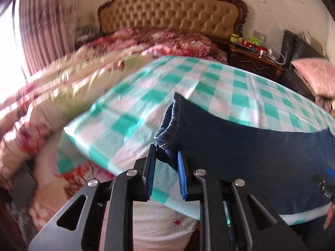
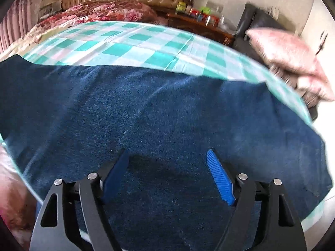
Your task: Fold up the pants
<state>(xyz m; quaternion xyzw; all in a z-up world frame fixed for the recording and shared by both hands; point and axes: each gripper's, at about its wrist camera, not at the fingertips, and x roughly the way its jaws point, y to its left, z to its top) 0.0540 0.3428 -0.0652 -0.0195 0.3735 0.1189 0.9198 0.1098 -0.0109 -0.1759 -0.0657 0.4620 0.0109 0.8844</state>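
Dark blue jeans (image 1: pixel 240 144) lie on a green and white checked sheet (image 1: pixel 146 96) on the bed. In the left wrist view my left gripper (image 1: pixel 166 149) is shut on the stitched hem end of the jeans and holds it just above the sheet. In the right wrist view the jeans (image 2: pixel 159 113) spread flat across the sheet (image 2: pixel 129 44). My right gripper (image 2: pixel 167 152) is open, its blue pads (image 2: pixel 219 179) wide apart just over the denim, holding nothing. The tip of the right gripper (image 1: pixel 324 186) shows at the right edge of the left wrist view.
A floral quilt (image 1: pixel 52 96) is bunched at the left and by the tufted headboard (image 1: pixel 171 10). A wooden nightstand (image 1: pixel 255 60) with small jars stands right of the bed. A pink cushion (image 2: pixel 289 56) lies on a dark seat at the right.
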